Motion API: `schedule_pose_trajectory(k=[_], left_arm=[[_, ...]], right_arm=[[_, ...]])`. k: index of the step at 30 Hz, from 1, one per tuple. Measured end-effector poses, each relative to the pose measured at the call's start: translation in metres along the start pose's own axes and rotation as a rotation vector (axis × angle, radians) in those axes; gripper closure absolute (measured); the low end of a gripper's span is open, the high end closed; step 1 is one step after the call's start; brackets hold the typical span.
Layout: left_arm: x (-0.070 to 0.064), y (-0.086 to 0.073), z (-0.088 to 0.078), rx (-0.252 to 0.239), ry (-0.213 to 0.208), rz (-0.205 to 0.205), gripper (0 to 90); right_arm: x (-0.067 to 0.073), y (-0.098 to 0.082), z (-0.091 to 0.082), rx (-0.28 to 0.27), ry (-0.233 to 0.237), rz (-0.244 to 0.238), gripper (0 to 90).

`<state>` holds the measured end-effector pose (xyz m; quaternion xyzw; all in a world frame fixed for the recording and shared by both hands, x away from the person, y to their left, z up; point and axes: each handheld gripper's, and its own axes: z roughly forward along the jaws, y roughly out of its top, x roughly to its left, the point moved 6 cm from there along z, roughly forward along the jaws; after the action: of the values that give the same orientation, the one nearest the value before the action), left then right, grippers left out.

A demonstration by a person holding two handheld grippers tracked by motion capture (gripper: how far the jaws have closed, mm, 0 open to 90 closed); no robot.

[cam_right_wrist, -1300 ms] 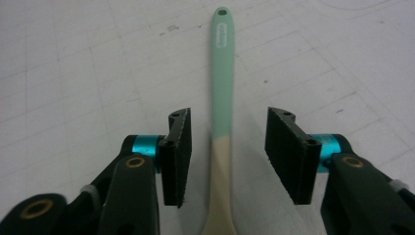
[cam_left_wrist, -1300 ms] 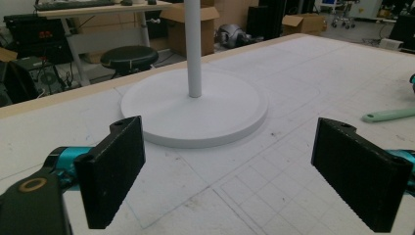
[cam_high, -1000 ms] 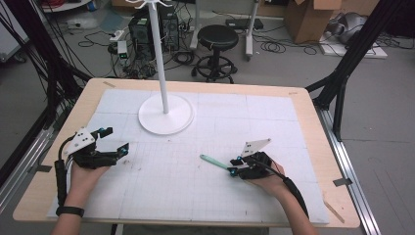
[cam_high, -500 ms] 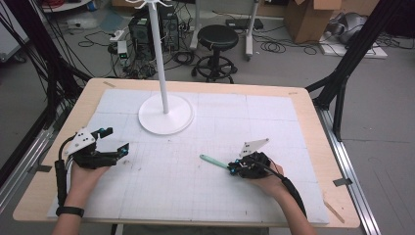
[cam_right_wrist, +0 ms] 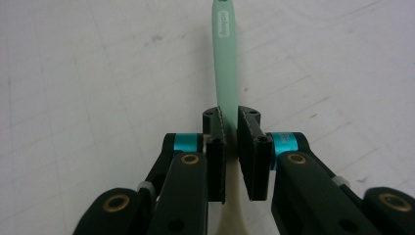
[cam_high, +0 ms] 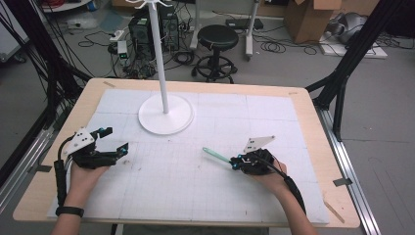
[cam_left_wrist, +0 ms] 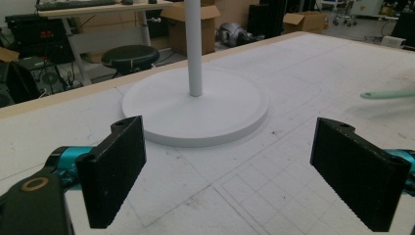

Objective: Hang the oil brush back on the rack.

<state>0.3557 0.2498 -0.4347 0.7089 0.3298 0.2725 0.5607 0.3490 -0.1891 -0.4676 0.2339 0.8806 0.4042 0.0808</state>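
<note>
while the right gripper [cam_right_wrist: 230, 142] clamps the spoon [cam_right_wrist: 225, 58] mid-handle, it looks light, stiff, probably slippery; left gripper [cam_left_wrist: 244, 171] open.

Stand [cam_high: 166, 115] left-behind the spatula [cam_high: 216, 155]

Grey floor [cam_high: 386, 122] surrounds the wooden table [cam_high: 313, 122]. Black stool [cam_high: 215, 36] at twelve o'clock; cardboard box [cam_high: 308, 17] at one o'clock; cables [cam_high: 93, 39] and electronics rack [cam_high: 142, 29] at eleven.
</note>
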Motion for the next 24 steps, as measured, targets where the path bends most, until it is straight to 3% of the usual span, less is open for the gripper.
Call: schedule_pose_trajectory(k=[6,11,24], left_arm=[[-0.001,0.001,0.0,-0.006,-0.003,-0.002,13.9],[0.0,0.001,-0.001,-0.013,-0.004,-0.007,13.9],[0.0,0.002,-0.002,-0.022,-0.013,-0.012,13.9]], right_arm=[[-0.008,0.018,-0.013,-0.074,-0.02,0.019,82.8],[-0.015,0.045,-0.026,-0.162,-0.026,0.019,82.6],[-0.031,0.116,-0.062,-0.324,-0.082,-0.004,82.7]])
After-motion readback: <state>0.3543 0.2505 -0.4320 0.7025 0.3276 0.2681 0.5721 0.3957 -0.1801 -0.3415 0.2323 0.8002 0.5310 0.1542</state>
